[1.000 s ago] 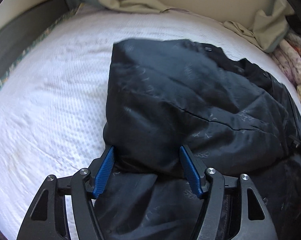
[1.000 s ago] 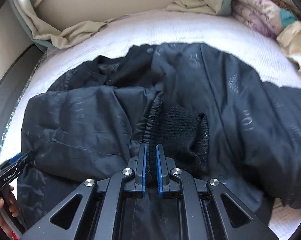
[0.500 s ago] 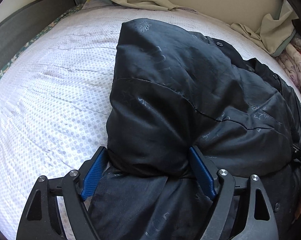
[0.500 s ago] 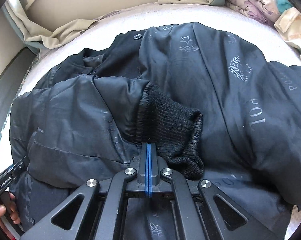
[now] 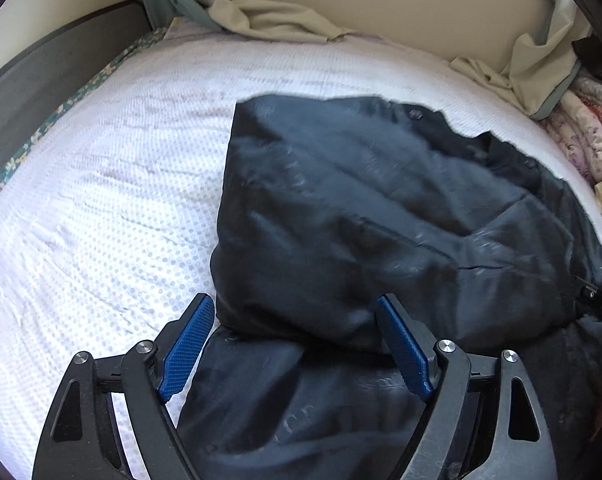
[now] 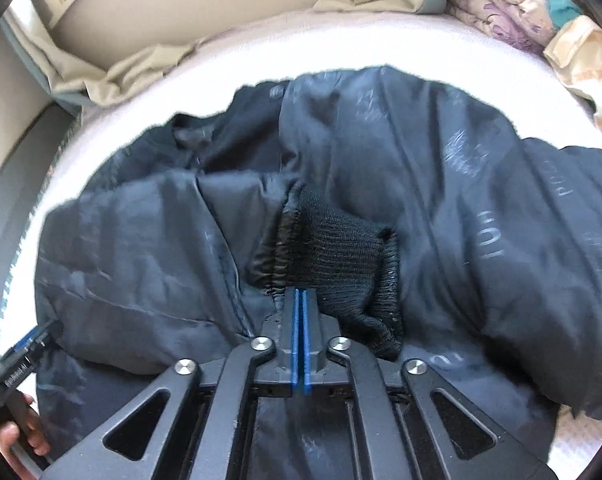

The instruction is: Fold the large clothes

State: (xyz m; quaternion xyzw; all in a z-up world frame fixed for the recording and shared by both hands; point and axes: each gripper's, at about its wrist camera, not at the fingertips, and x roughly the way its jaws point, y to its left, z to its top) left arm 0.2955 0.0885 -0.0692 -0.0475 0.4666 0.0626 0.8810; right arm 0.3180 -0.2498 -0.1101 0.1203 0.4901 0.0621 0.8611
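Black jacket [image 5: 381, 220] lies half-folded on the white mattress [image 5: 101, 200]. Your right gripper [image 6: 300, 300] is clamped on the sleeve at its knit cuff [image 6: 341, 248]; left gripper [image 5: 297, 340] gapes around a fold. Sleeve fold-in likely; next, lay it flat.

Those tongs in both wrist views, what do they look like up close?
Left tongs: matte black frames with triangular cut-outs, silver round screws, blue cross-hatched finger pads. Right tongs: the same black frame and blue pads. No cables or sleeves visible.

Slightly shiny dark jacket [image 6: 441, 184] with a matt ribbed-knit cuff [image 6: 341, 248].
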